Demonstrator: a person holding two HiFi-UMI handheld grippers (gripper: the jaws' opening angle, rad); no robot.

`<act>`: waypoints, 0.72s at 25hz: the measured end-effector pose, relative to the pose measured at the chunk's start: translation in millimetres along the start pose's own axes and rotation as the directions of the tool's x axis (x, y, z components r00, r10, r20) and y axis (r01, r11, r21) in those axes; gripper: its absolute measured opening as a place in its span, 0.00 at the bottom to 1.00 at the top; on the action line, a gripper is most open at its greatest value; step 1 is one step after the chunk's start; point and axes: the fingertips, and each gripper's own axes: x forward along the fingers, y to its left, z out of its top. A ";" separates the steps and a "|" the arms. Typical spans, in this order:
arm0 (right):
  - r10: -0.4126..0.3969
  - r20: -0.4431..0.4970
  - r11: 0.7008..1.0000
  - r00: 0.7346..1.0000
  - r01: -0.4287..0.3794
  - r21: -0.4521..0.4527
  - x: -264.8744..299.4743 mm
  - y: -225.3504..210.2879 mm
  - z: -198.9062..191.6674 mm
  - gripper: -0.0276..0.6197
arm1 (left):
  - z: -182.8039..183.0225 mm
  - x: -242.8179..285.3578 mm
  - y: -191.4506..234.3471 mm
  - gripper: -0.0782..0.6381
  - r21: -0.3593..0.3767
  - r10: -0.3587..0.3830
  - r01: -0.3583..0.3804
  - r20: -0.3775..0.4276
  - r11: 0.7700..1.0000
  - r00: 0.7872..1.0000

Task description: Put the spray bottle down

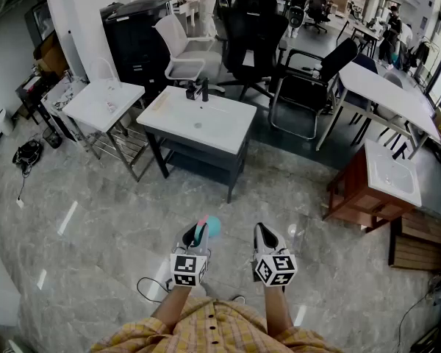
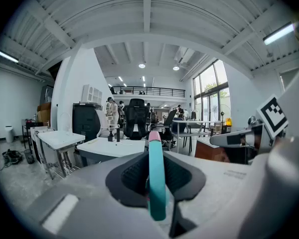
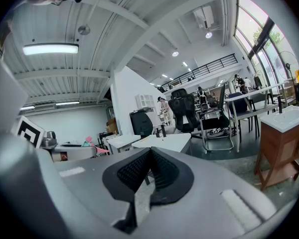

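Note:
The spray bottle (image 1: pixel 210 227) is teal with a pink trigger. My left gripper (image 1: pixel 197 235) is shut on it and holds it above the floor, in front of the person's body. In the left gripper view the bottle (image 2: pixel 156 183) stands upright between the dark pads, its pink tip at the top, with the left gripper (image 2: pixel 154 158) closed round it. My right gripper (image 1: pixel 262 234) hangs beside it to the right, shut with nothing in it. The right gripper (image 3: pixel 149 154) has its pads pressed together in its own view.
A white sink-top table (image 1: pixel 220 127) with a black faucet (image 1: pixel 199 90) stands ahead. A smaller white sink table (image 1: pixel 103 103) is to its left, and a wooden sink cabinet (image 1: pixel 375 182) to the right. Office chairs (image 1: pixel 309 87) and desks stand behind. Cables lie on the marble floor (image 1: pixel 95 226).

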 end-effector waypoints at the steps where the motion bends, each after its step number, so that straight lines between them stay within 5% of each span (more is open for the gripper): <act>1: -0.001 0.000 1.000 1.000 0.001 0.000 2.4 2.1 0.2 0.04 | 0.4 0.3 2.8 0.20 -0.002 -0.002 0.002 -0.002 1.000 1.000; 18: -0.070 0.051 0.996 0.996 0.067 0.059 82.3 47.0 15.6 0.04 | 19.9 41.4 89.0 0.20 -0.001 -0.112 0.112 0.020 0.994 0.994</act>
